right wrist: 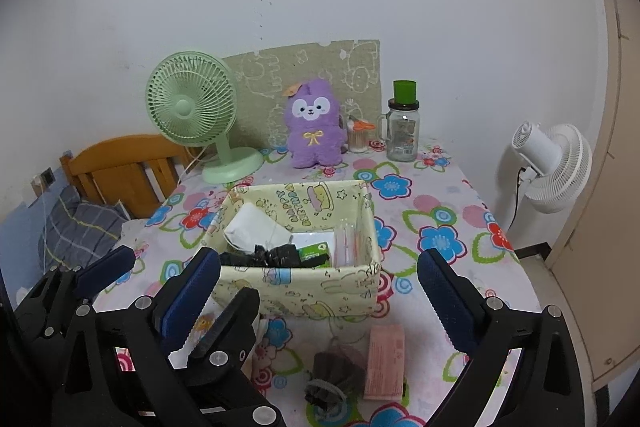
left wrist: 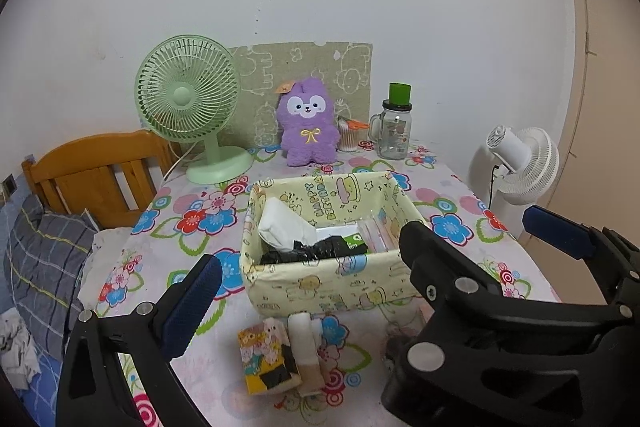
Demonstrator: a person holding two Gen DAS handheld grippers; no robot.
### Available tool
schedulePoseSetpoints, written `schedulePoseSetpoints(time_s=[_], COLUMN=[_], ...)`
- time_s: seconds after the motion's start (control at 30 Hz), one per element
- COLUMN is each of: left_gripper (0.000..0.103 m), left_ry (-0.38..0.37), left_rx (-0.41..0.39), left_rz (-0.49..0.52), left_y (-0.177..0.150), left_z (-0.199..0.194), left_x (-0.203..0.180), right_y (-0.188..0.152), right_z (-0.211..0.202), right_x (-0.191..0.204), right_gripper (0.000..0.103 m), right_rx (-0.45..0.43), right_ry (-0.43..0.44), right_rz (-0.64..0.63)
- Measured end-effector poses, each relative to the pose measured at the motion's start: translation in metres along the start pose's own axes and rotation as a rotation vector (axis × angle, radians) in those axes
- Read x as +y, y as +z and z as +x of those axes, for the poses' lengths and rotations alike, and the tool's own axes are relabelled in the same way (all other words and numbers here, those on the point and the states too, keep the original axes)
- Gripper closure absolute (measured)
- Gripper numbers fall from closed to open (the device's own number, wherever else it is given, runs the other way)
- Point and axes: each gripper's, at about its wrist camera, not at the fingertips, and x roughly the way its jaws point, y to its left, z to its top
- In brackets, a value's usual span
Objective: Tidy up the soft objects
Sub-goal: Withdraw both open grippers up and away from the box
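Note:
A cartoon-print fabric basket [left wrist: 332, 283] [right wrist: 296, 291] stands mid-table, holding a white pack [left wrist: 284, 227], a crumpled black bag [right wrist: 264, 255] and a green packet [right wrist: 316, 251]. In front of it lie a cartoon tissue pack [left wrist: 266, 359], a rolled white-and-beige sock [left wrist: 306, 351], a dark grey pouch [right wrist: 336, 371] and a pink pack [right wrist: 384, 361]. A purple plush [left wrist: 306, 125] [right wrist: 316, 123] sits upright at the back. My left gripper [left wrist: 312, 267] is open and empty, over the tissue pack and sock. My right gripper [right wrist: 318, 261] is wide open and empty, over the pouch and pink pack. The two grippers' inner fingers overlap.
At the back stand a green desk fan [left wrist: 188, 107], a glass jar with a green lid [left wrist: 394, 131] and a cotton-swab tub [left wrist: 348, 137]. A white floor fan [right wrist: 552, 163] stands off the table's right edge. A wooden headboard [left wrist: 96, 171] and bedding lie to the left.

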Motion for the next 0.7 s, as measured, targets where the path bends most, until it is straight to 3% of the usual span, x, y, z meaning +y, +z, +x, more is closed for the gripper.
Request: schedulePoseSetpoints(time_s=[0.7], left_gripper=[0.000], left_ry=[0.004], left_rx=[0.008], left_rz=[-0.016], left_y=[-0.042], left_z=[-0.013], left_x=[-0.004], right_y=[-0.039], right_z=[-0.014], right_x=[-0.001], right_gripper=[0.003], right_rx=[0.013], right_ry=[0.014], right_rz=[-0.022])
